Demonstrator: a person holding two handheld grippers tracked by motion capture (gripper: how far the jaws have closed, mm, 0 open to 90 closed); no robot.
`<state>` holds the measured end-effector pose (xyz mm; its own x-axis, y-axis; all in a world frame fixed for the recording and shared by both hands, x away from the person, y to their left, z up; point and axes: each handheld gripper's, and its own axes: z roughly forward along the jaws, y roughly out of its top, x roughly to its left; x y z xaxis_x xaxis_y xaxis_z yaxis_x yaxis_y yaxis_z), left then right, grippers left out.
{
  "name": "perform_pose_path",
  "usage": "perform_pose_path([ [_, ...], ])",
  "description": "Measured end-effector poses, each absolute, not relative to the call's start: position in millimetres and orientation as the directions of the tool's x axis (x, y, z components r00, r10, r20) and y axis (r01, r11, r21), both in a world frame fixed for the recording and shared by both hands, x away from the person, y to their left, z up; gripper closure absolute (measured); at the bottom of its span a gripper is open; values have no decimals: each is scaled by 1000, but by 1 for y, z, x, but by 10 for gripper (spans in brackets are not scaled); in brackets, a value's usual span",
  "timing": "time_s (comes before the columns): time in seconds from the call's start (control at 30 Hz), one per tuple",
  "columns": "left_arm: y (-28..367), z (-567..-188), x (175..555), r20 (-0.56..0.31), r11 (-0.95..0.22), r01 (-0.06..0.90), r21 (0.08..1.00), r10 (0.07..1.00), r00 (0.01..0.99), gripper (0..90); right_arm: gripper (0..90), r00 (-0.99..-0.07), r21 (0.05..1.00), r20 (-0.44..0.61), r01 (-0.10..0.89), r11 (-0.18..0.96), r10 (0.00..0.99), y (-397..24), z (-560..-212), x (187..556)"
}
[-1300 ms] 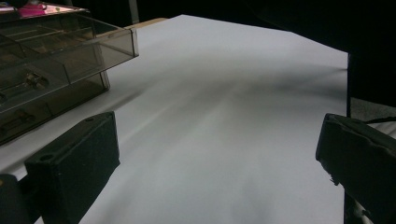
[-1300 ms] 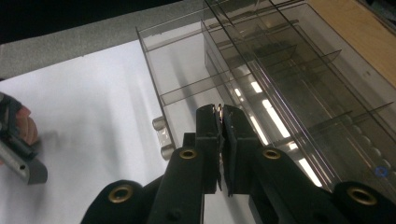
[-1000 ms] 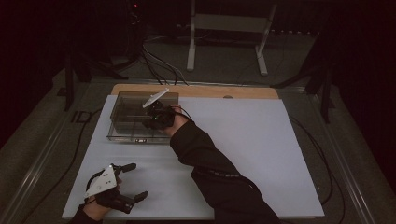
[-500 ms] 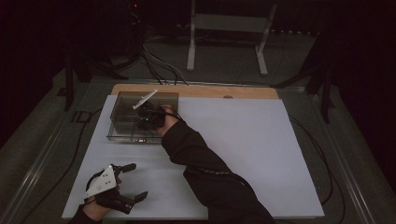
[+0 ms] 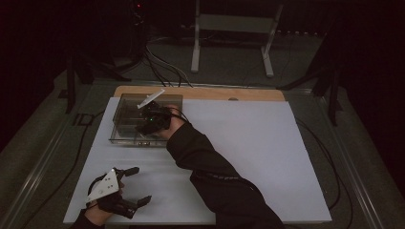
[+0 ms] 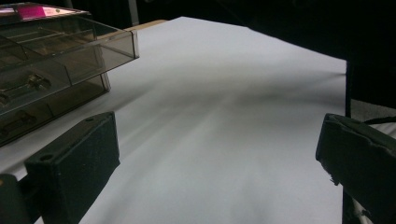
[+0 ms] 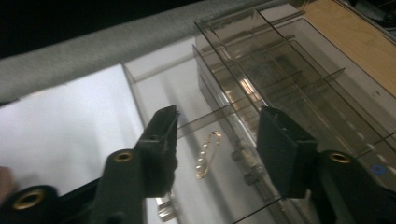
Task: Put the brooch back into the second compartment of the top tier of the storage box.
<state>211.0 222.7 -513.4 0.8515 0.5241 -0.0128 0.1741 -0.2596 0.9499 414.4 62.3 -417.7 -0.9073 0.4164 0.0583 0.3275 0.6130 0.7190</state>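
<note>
a small gold pearl brooch [image 7: 208, 154] lies flat on the floor of a compartment in the clear smoky organiser box [image 5: 125, 125], which sits at about ten o'clock on the white tabletop [image 5: 267, 157], its far edge near the bare wooden strip [image 5: 258, 93]. directly above the brooch hangs the right tool [image 7: 215, 148], reaching into the box from its five o'clock side; its jaws have just been opening and now stand about half apart, with the brooch below the gap and no pad pressing on it, so it holds nothing. this reads as the release step: the brooch looks set down in its compartment. the next move probably calls for lifting the right tool straight up, clear of the thin dividers, without catching the brooch. the left tool [image 5: 130, 187] rests at seven o'clock near the tabletop's front edge, well apart from the box, jaws wide open and empty.
</note>
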Motion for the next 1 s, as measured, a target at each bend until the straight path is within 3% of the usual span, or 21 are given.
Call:
perform_pose_path([
  [0.17,222,-513,211,-9,-263,172,949,524,851,6,392,-902,730,83,344,591,423,55,-411,409],
  [0.23,222,-514,211,-6,-267,172,948,524,851,6,312,-901,737,64,332,589,428,52,-407,404],
  [0.5,222,-514,212,-10,-263,175,949,529,848,6,165,-895,759,48,321,566,444,41,-395,395],
  [0.63,222,-514,212,-9,-264,175,949,530,848,6,28,-908,771,47,297,563,416,29,-391,391],
  [1.0,223,-514,211,-6,-265,173,948,531,847,6,0,-917,798,41,270,539,397,3,-383,382],
])
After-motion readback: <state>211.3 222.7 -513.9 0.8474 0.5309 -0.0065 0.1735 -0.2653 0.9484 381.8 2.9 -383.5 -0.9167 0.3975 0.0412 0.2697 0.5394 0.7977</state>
